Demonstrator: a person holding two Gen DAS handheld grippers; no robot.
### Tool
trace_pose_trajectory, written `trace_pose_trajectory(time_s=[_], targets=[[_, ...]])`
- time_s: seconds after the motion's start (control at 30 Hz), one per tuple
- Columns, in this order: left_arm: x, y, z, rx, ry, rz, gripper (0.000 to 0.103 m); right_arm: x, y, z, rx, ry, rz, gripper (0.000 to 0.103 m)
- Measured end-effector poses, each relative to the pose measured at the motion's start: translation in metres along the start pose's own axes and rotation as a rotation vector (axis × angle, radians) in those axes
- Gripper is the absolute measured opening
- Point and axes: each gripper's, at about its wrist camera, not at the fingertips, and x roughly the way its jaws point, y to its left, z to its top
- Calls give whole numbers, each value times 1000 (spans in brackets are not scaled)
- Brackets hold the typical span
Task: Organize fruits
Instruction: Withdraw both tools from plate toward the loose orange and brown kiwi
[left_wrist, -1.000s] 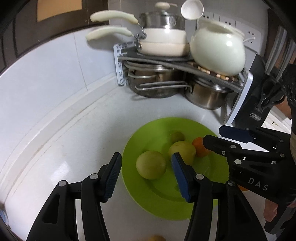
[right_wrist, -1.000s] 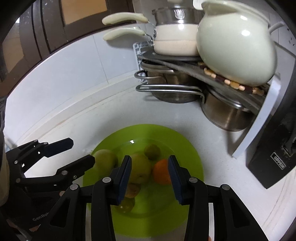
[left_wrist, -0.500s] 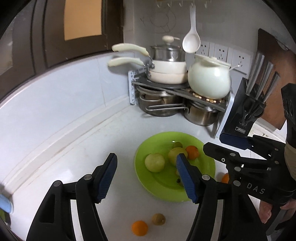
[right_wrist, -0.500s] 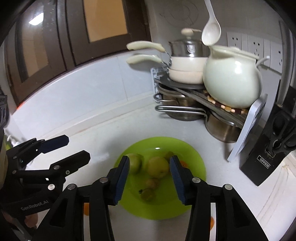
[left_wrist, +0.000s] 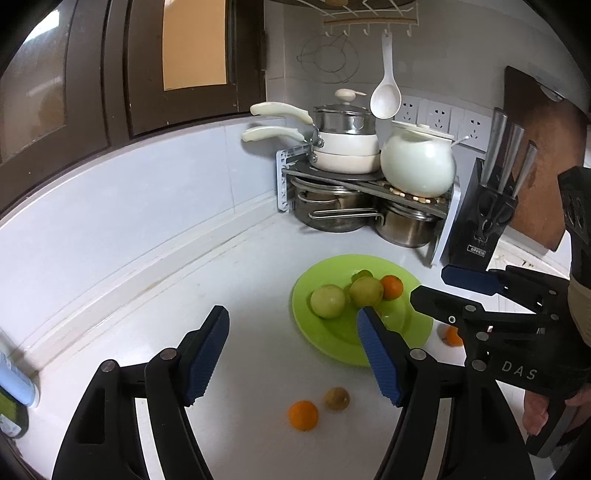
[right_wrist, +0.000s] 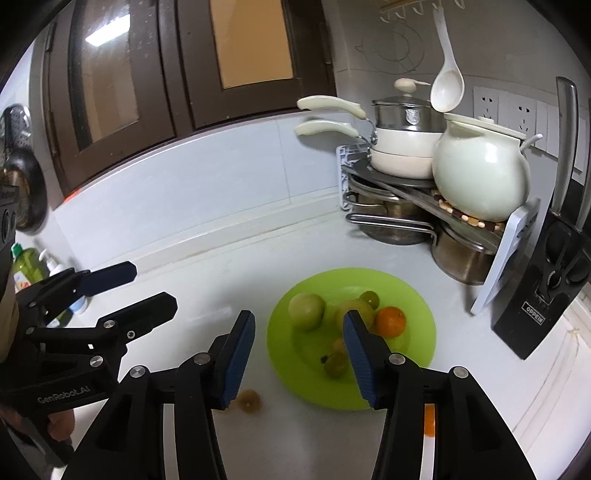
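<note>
Fruit sits in two groups on your white countertop (left_wrist: 147, 295). The round lime-green plastic plate (left_wrist: 332, 343) holds two pale green apples (left_wrist: 328, 301), an orange mandarin (left_wrist: 392, 287) and a small green fruit at the back (left_wrist: 362, 274); from your right wrist camera you also see two small greenish-brown fruits (right_wrist: 336, 363) near the plate's front.

Off the plate, a loose orange (left_wrist: 303, 415) and a brown kiwi (left_wrist: 337, 398) lie just beside each other on the counter, near the plate's front rim. Another orange (left_wrist: 452, 336) rests by the plate's right edge, partly hidden behind your right gripper.

Your left gripper (left_wrist: 291, 354) hangs above the counter with its blue-padded jaws spread wide and nothing between them. Your right gripper (right_wrist: 299, 358) is likewise parted and empty, with its right pad over the plate's near side.

Bare counter stretches to the left of the plate, up to the raised ledge along the white tiled wall (left_wrist: 110, 221). Behind the plate the room is tighter: a grey corner rack stacked with steel pots and cream pans (left_wrist: 354, 184), a round white ceramic pot (left_wrist: 417, 166) on top, and a black knife block (left_wrist: 484, 221) to the right.
</note>
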Motion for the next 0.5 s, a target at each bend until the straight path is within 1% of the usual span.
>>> trace_pose_trajectory(time_s=[0.17, 0.33, 0.5], targets=[[-8, 5, -16, 35, -3, 0, 73, -2, 11, -10, -17, 11, 11, 51], [-9, 8, -34, 77, 26, 5, 73, -3, 21, -20, -38, 21, 11, 51], [-7, 10, -50, 89, 47, -35, 73, 0, 30, -32, -57, 47, 5, 51]])
